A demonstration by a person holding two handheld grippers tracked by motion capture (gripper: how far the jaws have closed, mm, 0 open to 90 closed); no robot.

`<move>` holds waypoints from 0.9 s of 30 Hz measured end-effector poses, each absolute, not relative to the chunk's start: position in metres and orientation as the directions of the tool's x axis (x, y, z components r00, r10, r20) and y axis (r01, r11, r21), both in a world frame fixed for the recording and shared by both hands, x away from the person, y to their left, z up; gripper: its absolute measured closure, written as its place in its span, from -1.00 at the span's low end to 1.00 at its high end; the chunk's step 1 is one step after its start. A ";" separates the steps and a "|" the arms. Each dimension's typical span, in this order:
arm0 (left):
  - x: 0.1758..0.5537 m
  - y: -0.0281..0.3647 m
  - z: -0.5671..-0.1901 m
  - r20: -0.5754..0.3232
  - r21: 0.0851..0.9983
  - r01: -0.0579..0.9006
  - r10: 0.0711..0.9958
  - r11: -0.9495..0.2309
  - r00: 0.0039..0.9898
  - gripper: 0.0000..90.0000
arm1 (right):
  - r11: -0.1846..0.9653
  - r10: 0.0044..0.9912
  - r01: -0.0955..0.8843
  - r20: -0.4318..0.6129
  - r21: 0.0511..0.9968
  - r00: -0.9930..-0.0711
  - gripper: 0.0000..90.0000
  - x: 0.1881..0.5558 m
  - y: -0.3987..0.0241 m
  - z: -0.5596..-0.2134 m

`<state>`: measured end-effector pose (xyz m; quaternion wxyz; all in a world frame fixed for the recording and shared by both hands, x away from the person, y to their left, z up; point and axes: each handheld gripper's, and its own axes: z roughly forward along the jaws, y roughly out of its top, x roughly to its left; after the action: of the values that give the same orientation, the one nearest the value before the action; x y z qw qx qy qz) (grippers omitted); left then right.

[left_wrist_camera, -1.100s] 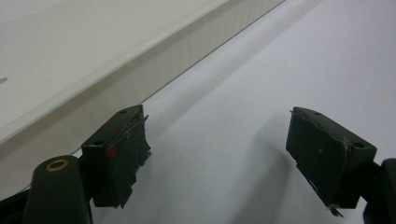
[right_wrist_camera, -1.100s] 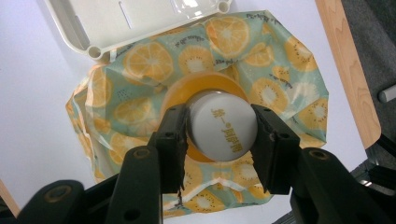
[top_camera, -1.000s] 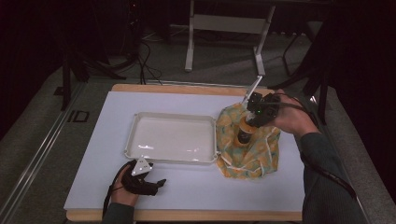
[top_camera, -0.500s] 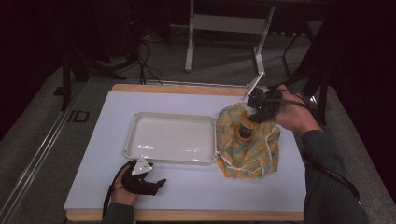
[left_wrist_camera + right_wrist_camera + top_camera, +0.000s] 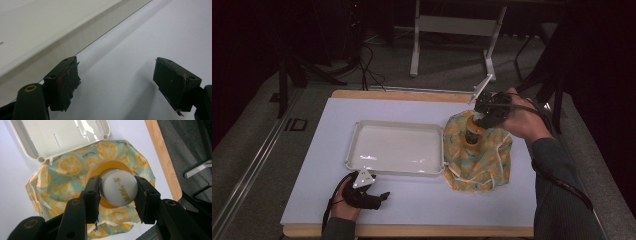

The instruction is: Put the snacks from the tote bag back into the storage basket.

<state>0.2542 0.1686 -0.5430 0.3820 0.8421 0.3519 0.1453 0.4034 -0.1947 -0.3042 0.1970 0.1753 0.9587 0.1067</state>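
Surroundings of the work area: surface, tray, floor fixtures.

A shallow white tray (image 5: 395,150) lies flat at the middle of the pale surface (image 5: 422,200), its inside bare and glossy with light reflections; the rim is rounded at the corners. The surface has a light wooden edge (image 5: 412,231) showing along the near side and at the far edge. Beyond the far side, a grey metal stand (image 5: 452,30) with two legs sits on the dark floor (image 5: 262,135). Black cables (image 5: 362,65) trail across the floor at far left. A metal rail (image 5: 249,170) runs along the floor on the left.
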 end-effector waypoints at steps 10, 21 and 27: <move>0.254 0.169 -0.543 -0.024 0.745 0.482 0.703 -0.461 0.711 -0.54 | 0.921 0.358 0.263 -0.354 0.289 -0.864 0.30 0.400 -0.184 -0.298; 0.254 0.169 -0.543 -0.028 0.746 0.483 0.703 -0.458 0.711 -0.54 | 0.925 0.336 0.232 -0.364 0.300 -0.869 0.30 0.397 -0.174 -0.293; 0.254 0.169 -0.543 -0.029 0.748 0.482 0.702 -0.457 0.711 -0.54 | 0.923 0.328 0.215 -0.362 0.318 -0.872 0.30 0.396 -0.169 -0.291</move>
<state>0.2544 0.1694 -0.5427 0.3843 0.8414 0.3519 0.1432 0.3956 -0.1695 -0.2912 0.2090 0.1418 0.9581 0.1353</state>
